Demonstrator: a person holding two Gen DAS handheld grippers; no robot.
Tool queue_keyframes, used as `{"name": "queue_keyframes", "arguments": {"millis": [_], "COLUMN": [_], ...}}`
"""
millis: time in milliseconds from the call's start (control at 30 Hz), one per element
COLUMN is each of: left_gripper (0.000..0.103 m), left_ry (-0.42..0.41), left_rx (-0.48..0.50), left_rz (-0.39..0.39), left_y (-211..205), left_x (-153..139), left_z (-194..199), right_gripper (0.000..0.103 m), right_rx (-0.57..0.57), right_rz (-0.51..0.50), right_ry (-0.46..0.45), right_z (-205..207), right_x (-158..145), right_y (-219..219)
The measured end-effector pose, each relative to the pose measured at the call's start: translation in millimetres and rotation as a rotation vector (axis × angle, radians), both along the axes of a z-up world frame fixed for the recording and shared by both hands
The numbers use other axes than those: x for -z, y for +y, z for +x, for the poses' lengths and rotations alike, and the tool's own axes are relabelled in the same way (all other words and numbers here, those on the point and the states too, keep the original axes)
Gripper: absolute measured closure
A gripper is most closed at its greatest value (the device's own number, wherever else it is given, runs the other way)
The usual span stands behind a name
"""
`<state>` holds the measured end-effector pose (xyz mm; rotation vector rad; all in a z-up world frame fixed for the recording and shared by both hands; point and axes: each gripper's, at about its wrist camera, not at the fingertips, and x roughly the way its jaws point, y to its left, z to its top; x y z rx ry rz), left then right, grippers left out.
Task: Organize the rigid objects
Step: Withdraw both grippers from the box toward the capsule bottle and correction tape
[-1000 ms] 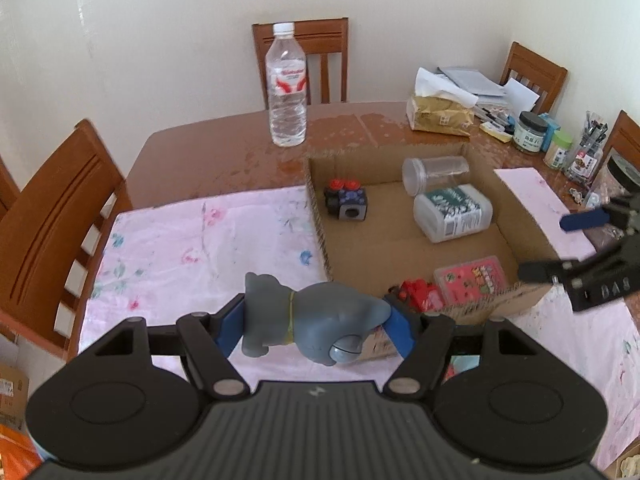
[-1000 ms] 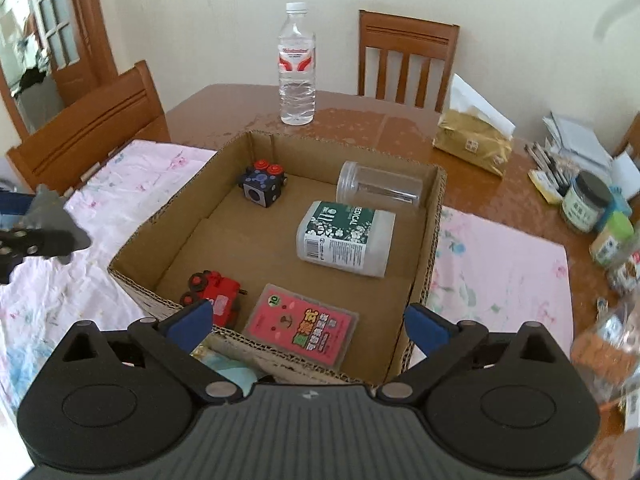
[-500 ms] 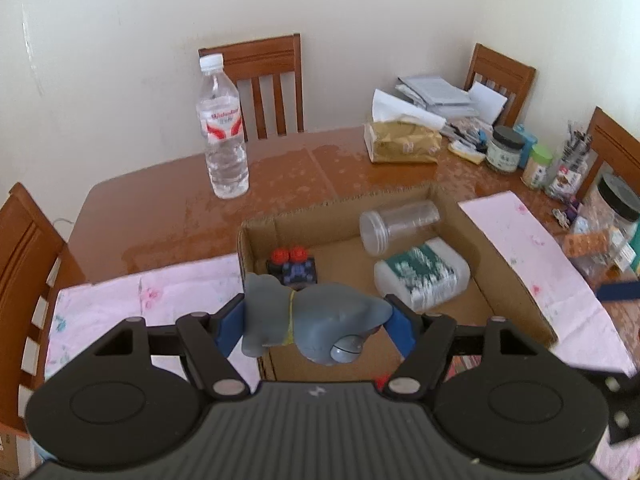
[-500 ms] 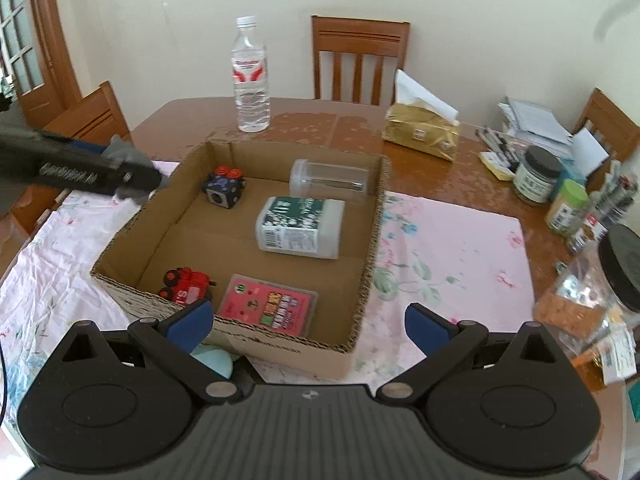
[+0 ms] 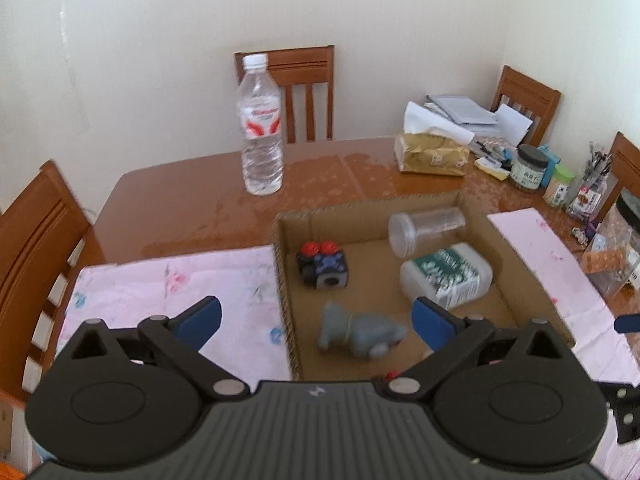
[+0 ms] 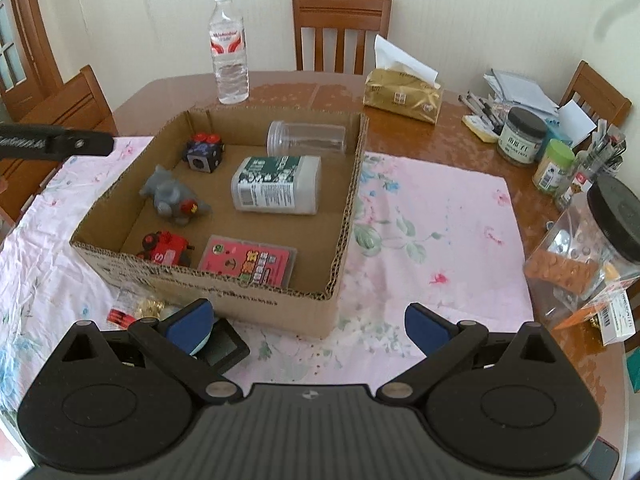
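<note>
Dropping grey elephant toy [image 5: 360, 334] into cardboard box [image 6: 344, 204]; my left tongs [image 5: 316, 320] just sprang wide, empty. Right tongs [image 6: 308, 322] spread, empty; next, fetch clutter by box front.

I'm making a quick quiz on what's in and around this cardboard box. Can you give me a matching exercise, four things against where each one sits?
Things:
1. grey elephant toy
2. water bottle
3. pink card pack
4. clear jar

Places:
A. upright on bare wood beyond the box
B. on its side against the box's far wall
C. flat by the box's near wall
D. box floor, between the cube toy and the red toy

Pairs: 1-D, 2-A, 3-C, 4-B
</note>
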<state>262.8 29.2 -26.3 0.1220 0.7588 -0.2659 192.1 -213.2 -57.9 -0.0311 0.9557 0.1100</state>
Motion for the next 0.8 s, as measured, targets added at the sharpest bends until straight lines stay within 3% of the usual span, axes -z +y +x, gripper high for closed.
{"name": "queue_keyframes", "arguments": {"millis": [233, 500, 800], "left_gripper": [0.001, 0.001, 0.001], "left_ry": [0.004, 0.031, 0.078], "left_rx": [-0.076, -0.134, -0.092], "left_rz": [0.008, 0.043, 0.001], "left_y": [24, 44, 57], "left_x": [15, 41, 58], "left_z": [-28, -51, -62], "right_gripper": [0.0, 0.0, 0.0], "right_rx": [-0.021, -0.126, -0.168], "right_rz": [0.0, 0.03, -0.01], "right_ry": [0.037, 0.125, 0.148], "right_z": [-7, -28, -44], "right_x": [13, 42, 77], "right_y": [14, 50, 95]}}
